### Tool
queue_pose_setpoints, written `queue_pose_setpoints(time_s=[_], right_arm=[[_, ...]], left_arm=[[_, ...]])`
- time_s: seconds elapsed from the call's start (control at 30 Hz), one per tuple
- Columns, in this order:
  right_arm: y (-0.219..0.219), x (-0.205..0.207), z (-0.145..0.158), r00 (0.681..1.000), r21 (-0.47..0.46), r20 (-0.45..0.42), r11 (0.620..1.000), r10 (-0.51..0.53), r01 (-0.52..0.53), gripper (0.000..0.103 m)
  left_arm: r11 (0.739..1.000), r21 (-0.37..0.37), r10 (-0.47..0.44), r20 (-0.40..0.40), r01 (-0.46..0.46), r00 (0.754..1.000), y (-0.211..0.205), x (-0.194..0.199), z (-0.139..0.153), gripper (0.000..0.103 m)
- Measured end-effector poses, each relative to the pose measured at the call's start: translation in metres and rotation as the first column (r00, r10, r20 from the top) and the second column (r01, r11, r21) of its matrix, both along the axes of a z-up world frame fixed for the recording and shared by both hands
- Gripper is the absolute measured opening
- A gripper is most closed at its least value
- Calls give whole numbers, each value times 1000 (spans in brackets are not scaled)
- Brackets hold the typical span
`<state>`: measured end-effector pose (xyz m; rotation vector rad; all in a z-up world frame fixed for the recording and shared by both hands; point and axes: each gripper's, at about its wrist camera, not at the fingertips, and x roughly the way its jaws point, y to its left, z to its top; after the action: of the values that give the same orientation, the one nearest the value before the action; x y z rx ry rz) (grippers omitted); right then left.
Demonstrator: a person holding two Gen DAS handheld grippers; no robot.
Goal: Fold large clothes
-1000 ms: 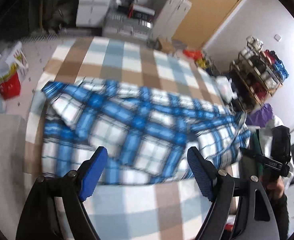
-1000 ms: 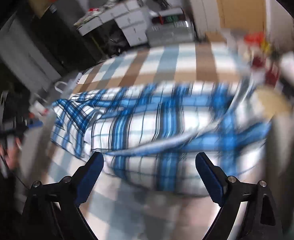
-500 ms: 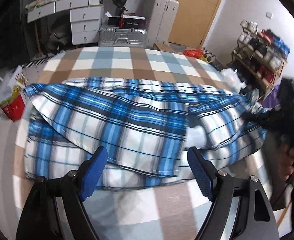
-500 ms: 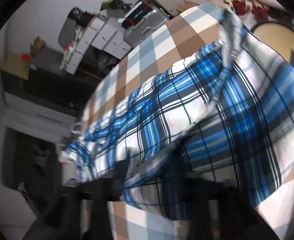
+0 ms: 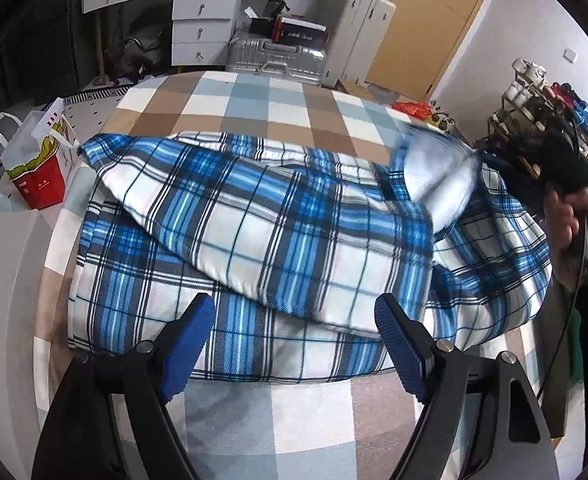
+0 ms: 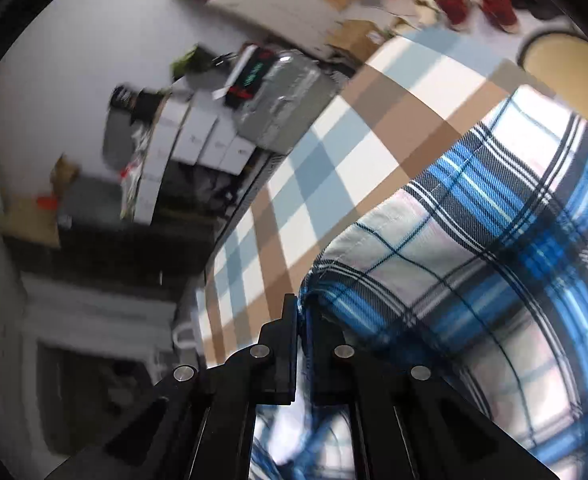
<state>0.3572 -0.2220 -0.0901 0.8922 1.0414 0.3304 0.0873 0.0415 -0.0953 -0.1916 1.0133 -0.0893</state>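
Note:
A large blue, white and black plaid cloth (image 5: 277,232) lies partly folded on the checked bed (image 5: 261,104). My left gripper (image 5: 294,332) is open and empty, hovering over the cloth's near edge. My right gripper (image 6: 304,320) is shut on an edge of the plaid cloth (image 6: 474,248) and lifts it. In the left wrist view the right gripper (image 5: 550,160) is at the far right, held by a hand, pulling the lifted cloth edge (image 5: 438,160) up over the pile.
A red and white bag (image 5: 37,160) stands on the floor left of the bed. A silver suitcase (image 5: 277,56), white drawers (image 5: 201,24) and a shoe rack (image 5: 542,108) stand beyond the bed.
My right gripper has closed on the cloth's right edge and lifted it, tilting sharply. My left gripper stayed open and drew nearer the cloth.

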Motion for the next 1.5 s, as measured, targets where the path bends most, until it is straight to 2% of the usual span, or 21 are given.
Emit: queue_pose_setpoints(time_s=[0.07,0.1,0.13,0.27,0.3,0.4,0.47,0.53,0.67,0.7,0.77,0.8,0.9,1.03,1.17,1.23,1.27,1.3,1.33,1.43,1.5], right_arm=[[-2,2,3,999,14,9,999,-41,41,31],[-3,1,6,998,23,26,999,-49,49,68],[-4,-4,13,997,12,60,998,-55,55,84],[8,-17,47,983,-189,163,981,79,-48,84],[19,-22,54,974,-284,154,951,168,-119,84],[44,-44,52,927,-402,92,865,364,-300,84],[50,-58,38,909,-363,38,853,414,-374,84],[58,-66,16,906,-249,-16,876,422,-413,84],[79,-61,-15,921,-105,-41,915,387,-389,81],[86,-58,-18,922,-94,-41,917,386,-388,72],[100,-50,-18,919,-119,-52,911,391,-394,38],[105,-45,-16,924,-140,-45,914,379,-382,13],[108,-28,-11,946,-79,-24,943,322,-323,6],[103,-8,-1,979,48,36,978,200,-202,7],[104,12,-10,991,51,3,990,135,-135,9],[102,17,-14,992,40,-12,991,125,-124,21],[100,17,-12,993,13,-9,993,121,-121,31],[100,16,-7,991,-42,-4,990,134,-135,57],[100,13,-1,986,-86,7,983,166,-165,72],[99,-3,27,960,-263,93,936,264,-232,73],[104,-26,48,921,-425,150,864,360,-269,76]], left_arm=[[1000,5,-13,-18,13,1000,-1,2,-3,78],[1000,3,-18,-20,18,1000,-2,2,-4,78],[1000,-1,-21,-21,21,1000,-1,2,-3,78],[999,-25,-38,-24,38,999,-3,-1,0,78],[999,-23,-41,-26,41,999,-3,-2,0,78],[999,-19,-50,-32,50,998,-5,-4,0,78],[999,-17,-48,-32,47,998,-4,-4,-2,78],[999,-14,-49,-42,48,998,-5,-3,-4,78],[999,-16,-44,-53,44,998,-4,-3,-7,78],[999,-10,-39,-54,39,998,-2,-4,-8,79],[1000,-8,-26,-54,25,998,0,-6,-9,78],[1000,-12,-29,-56,29,998,0,-6,-9,78],[999,-18,-50,-60,49,997,-5,-5,-9,78],[998,8,-69,-62,70,996,-11,-3,-12,78],[998,10,-53,-74,54,996,-6,-1,-15,78],[999,5,-36,-72,37,997,-1,0,-14,78],[1000,1,-23,-69,23,997,3,1,-13,78],[1000,-5,-10,-65,9,998,8,1,-12,78],[1000,-11,5,-59,-5,998,12,1,-10,78],[999,-25,32,-37,-33,999,22,1,-5,79],[997,-32,63,-16,-64,998,32,2,-1,79]])
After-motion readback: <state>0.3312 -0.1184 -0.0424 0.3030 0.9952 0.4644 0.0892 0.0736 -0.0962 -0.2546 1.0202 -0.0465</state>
